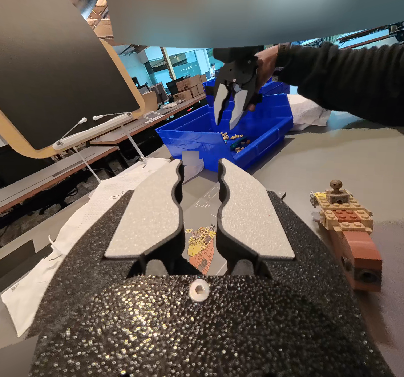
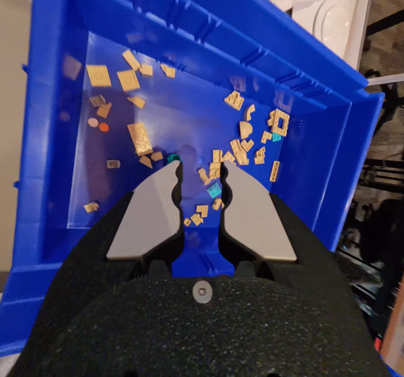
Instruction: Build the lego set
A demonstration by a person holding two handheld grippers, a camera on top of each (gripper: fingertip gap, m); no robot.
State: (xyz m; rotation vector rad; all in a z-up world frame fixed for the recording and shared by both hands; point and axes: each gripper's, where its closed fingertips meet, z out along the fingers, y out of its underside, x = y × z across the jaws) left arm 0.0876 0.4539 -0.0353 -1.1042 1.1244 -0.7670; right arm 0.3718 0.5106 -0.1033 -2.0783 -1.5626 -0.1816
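Left gripper [image 1: 200,165]: jaws spread, nothing between them, poised low above the grey table [image 1: 328,159]. Printed instruction sheet [image 1: 204,244] visible through the gap, lying flat on the table directly beneath the fingers. White paper [image 1: 72,224] spread to the left of the gripper body. Partly built lego model [image 1: 347,224] resting on the table just to the right of the gripper, apart from it: tan plates on top, reddish-brown block below, dark ball-topped piece standing upright at the far end.

Right gripper [image 2: 201,164]: jaws spread, empty, pointed tips-down into the blue bin [image 2: 54,126] and held above its floor. In the left wrist view, same right gripper [image 1: 225,124] seen farther off, gripped by a hand [image 1: 265,65] in a dark sleeve [image 1: 341,82], tips hanging over the bin [image 1: 185,135].

Loose lego pieces [image 2: 140,139] scattered across the bin floor: mostly tan plates and small brackets, a tan frame piece [image 2: 279,123] near the right wall, a small teal plate [image 2: 213,190] just beside the right finger, one orange round stud [image 2: 103,127] at left. Contact between fingertips and pieces not determinable.
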